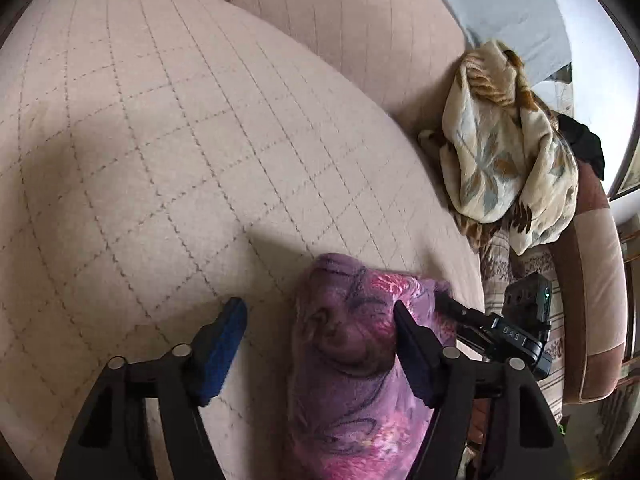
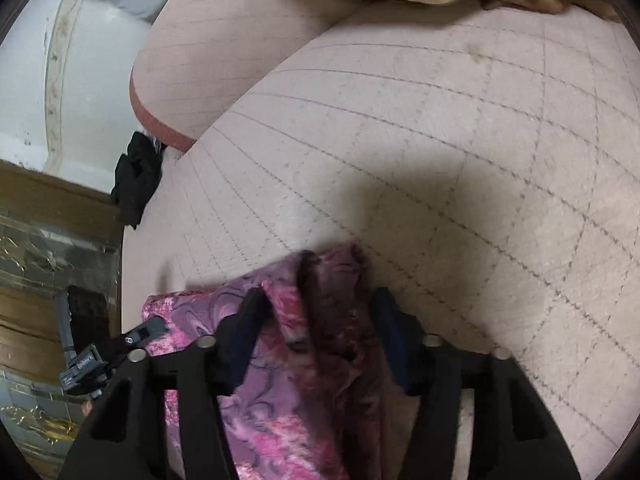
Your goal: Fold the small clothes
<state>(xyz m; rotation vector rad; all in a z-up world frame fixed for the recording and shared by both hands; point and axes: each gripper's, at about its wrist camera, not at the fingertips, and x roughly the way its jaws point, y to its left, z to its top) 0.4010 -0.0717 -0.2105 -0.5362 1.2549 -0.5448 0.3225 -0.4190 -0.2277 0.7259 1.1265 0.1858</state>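
Your left gripper (image 1: 320, 328) stands wide: the purple-pink garment (image 1: 352, 360) lies between its fingers, against the right one and clear of the blue-padded left one. Your right gripper (image 2: 316, 320) is narrower and straddles a raised fold of the same garment; whether its pads press the fold you cannot tell. The cloth's long axis runs straight ahead from both grippers. The right gripper sits nearer the far end. Ahead, the quilted sofa cushion (image 1: 160, 140) is open; the floral blanket (image 1: 508, 152) lies well to your left gripper's right.
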